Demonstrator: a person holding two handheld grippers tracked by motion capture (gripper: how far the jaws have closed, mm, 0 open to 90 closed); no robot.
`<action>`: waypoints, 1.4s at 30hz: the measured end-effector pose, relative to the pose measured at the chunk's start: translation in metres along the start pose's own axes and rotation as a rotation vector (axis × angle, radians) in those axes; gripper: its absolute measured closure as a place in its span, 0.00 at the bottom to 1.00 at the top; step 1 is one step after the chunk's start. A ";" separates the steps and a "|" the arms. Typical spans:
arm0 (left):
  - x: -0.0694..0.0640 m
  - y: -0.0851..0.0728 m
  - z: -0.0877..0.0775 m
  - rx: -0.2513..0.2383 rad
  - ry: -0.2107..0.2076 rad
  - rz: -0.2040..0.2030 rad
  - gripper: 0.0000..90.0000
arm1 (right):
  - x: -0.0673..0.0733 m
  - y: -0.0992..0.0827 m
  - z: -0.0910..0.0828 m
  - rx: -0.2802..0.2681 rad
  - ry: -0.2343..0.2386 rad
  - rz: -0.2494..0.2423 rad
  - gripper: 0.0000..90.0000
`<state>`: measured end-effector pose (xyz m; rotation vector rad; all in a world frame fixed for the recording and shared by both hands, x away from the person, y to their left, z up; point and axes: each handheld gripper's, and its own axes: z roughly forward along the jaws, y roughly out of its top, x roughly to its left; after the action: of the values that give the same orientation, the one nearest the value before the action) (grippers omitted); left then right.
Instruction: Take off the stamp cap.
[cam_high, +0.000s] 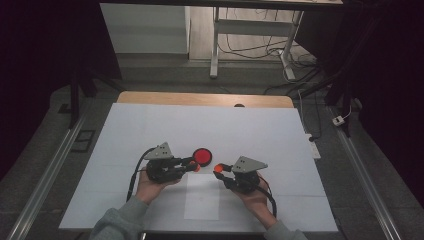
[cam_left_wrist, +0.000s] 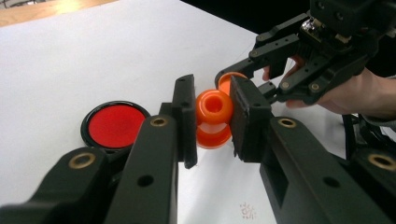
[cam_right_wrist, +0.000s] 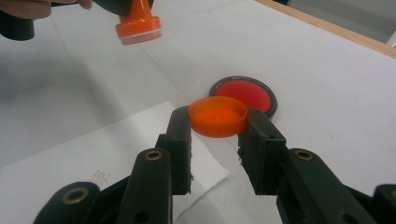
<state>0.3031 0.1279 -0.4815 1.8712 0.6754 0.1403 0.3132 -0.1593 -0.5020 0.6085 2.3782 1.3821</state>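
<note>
Stamping looks ready: left gripper clamps the orange plastic stamp, lifted just beside the round red ink pad, while right gripper pinches its orange cap, held aside near the pad over white paper.

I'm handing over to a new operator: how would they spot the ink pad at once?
Start at the white table cover, then find the sheet of paper near its front edge. Just beyond it lies the ink pad: a flat red disc in a black rim, resting on the table, unlike the held orange parts.
</note>
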 end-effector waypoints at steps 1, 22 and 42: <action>0.000 0.000 0.000 0.002 0.001 0.000 0.81 | -0.001 -0.001 -0.002 0.002 -0.006 0.000 0.72; 0.001 0.007 -0.009 -0.006 0.061 0.023 0.81 | -0.032 -0.039 -0.074 -0.005 -0.124 0.082 0.72; 0.004 0.016 -0.014 -0.006 0.087 0.047 0.81 | -0.041 -0.060 -0.105 0.007 -0.171 0.105 0.72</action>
<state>0.3072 0.1376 -0.4630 1.8841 0.6896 0.2558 0.2868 -0.2846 -0.5018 0.8296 2.2453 1.3078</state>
